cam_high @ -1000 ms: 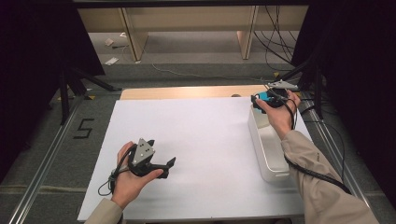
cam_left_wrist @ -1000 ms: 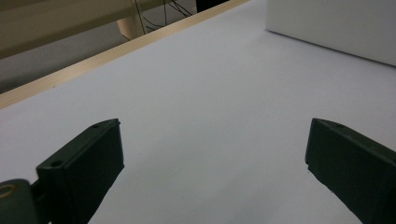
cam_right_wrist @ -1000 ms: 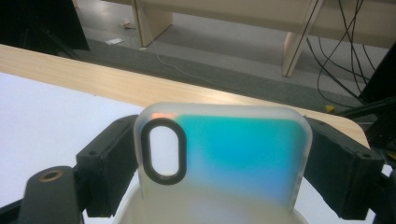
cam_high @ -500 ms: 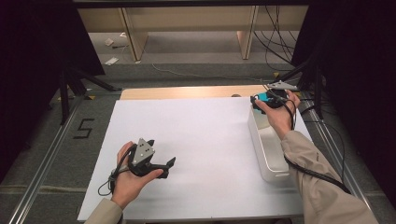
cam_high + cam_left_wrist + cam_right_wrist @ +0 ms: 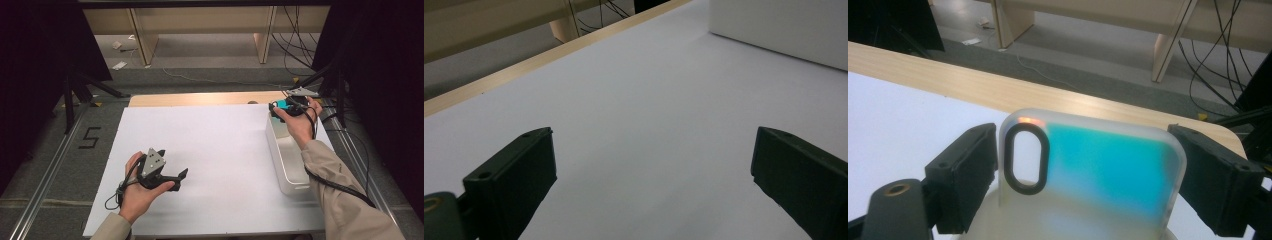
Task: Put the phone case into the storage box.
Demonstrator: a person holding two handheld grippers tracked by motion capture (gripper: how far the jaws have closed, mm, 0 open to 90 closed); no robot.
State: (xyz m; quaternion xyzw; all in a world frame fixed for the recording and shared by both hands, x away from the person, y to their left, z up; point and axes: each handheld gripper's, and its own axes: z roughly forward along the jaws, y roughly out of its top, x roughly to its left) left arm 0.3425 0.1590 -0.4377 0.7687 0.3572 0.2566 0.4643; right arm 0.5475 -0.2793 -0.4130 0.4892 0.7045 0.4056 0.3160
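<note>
A translucent phone case (image 5: 1098, 165) with a teal back and a black-ringed camera opening stands upright between the right gripper's jaws. My right gripper (image 5: 1080, 131) is shut on it, one pad against each side edge. In the high view the right gripper (image 5: 280, 106) holds the teal case (image 5: 283, 103) above the far end of a white bin (image 5: 280, 160) at the table's right side. My left gripper (image 5: 180, 180) rests low over the white tabletop (image 5: 220, 140) at the near left. The left gripper (image 5: 651, 140) is open, and only bare white surface lies between its jaws.
The long white bin (image 5: 784, 25) runs along the right edge of the table. A wooden strip (image 5: 200, 98) borders the far edge. Beyond it are grey floor, wooden furniture legs and loose cables (image 5: 300, 30). Metal rails flank the table.
</note>
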